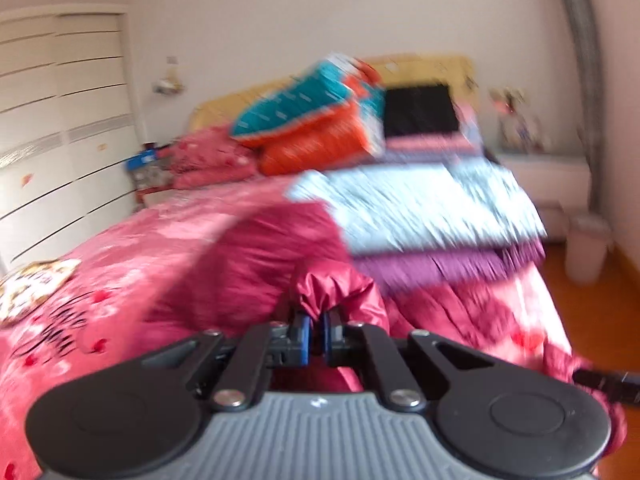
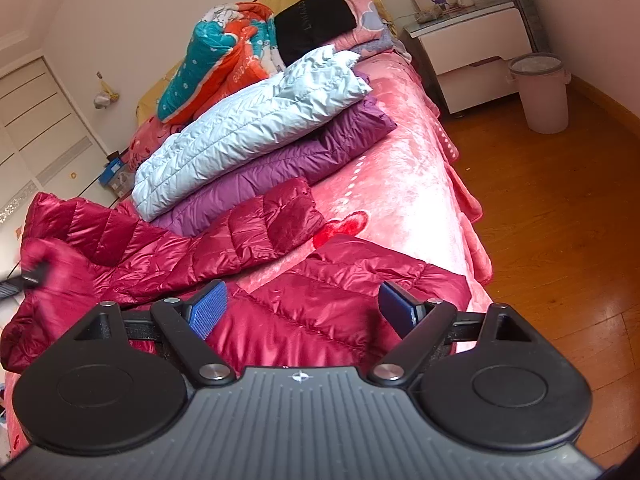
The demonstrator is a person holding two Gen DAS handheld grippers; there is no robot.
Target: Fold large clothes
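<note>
A shiny dark red puffer jacket [image 2: 280, 304] lies spread on the pink bedspread [image 2: 404, 168], one sleeve [image 2: 256, 228] stretched toward the folded pile. In the blurred left wrist view my left gripper [image 1: 316, 334] is shut on a bunched fold of the red jacket [image 1: 332, 288], lifted off the bed. That left gripper shows as a dark blur [image 2: 24, 278] at the far left edge of the right wrist view. My right gripper [image 2: 304, 304] stands open just above the jacket's body, its blue pads [image 2: 208, 304] wide apart with nothing pinched between them.
A folded pale blue jacket [image 2: 248, 128] rests on a folded purple one [image 2: 304, 152] mid-bed. Behind them lie a teal and orange quilt [image 2: 216, 60] and a black cloth [image 2: 312, 24]. A white nightstand [image 2: 468, 44] and pink bin [image 2: 540, 92] stand on the wooden floor at right.
</note>
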